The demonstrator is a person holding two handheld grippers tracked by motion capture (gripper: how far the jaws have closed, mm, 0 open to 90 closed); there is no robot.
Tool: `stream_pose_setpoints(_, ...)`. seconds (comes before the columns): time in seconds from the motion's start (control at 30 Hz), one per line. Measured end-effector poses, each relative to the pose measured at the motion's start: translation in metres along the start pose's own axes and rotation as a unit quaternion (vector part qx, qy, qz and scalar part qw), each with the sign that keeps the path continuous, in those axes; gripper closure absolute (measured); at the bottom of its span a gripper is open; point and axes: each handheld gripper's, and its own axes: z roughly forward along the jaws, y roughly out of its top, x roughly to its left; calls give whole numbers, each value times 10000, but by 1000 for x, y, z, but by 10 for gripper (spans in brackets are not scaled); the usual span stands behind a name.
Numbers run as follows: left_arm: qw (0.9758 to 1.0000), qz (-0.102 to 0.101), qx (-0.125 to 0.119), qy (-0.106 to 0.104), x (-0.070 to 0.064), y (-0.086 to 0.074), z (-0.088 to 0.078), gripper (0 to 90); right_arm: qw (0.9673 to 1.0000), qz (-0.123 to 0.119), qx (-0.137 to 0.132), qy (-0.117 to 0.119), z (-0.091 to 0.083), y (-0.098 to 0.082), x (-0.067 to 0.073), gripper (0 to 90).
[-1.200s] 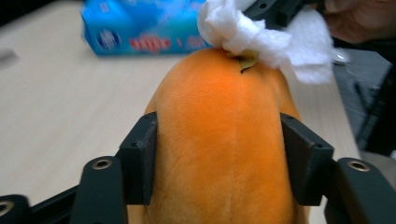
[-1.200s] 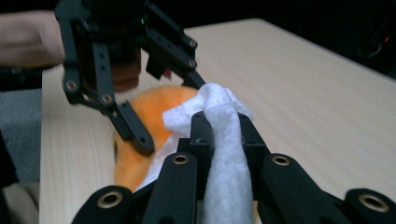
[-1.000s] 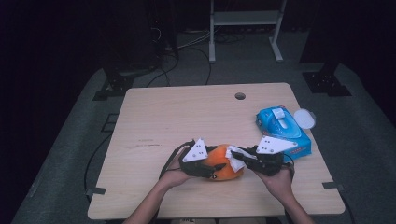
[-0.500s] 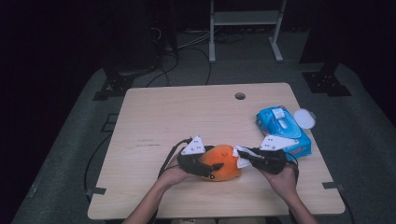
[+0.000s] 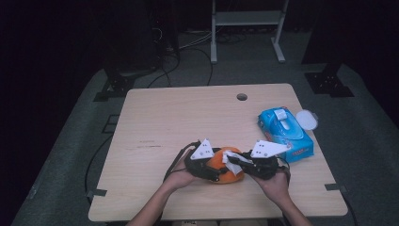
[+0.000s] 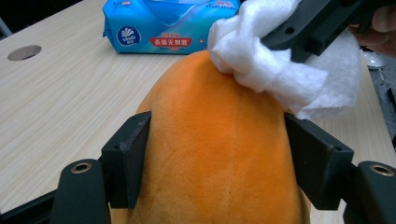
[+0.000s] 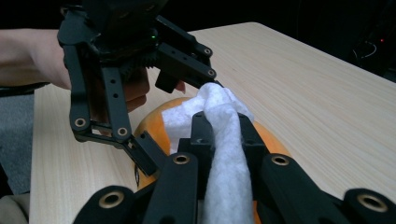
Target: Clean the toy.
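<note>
One orange plush (image 6: 219, 154) clamped by left gripper (image 6: 219, 158); one white wipe (image 7: 224, 140) pinched by right gripper (image 7: 223, 135).

On the blue wipes pack (image 6: 173, 25) lying at the far side of the table in the left gripper view, there's a round white-and-blue logo at the pack's left end. Right of it runs a red band with white characters, too small and blurred to read.
</note>
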Motion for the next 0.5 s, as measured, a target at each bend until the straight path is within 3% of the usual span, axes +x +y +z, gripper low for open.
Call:
stream_pose_setpoints(0.27,9998,-203,-40,-20,5,-3,0,292,9989,399,94,-227,-7,-15,-25,803)
stream_pose_setpoints(0.37,9999,-171,-20,-12,4,-2,1,290,9985,474,71,-256,-8,-15,-25,803)
stream_pose_setpoints(0.5,10000,-26,-26,-36,0,0,2,289,9995,284,-59,-127,-4,-6,-14,803)
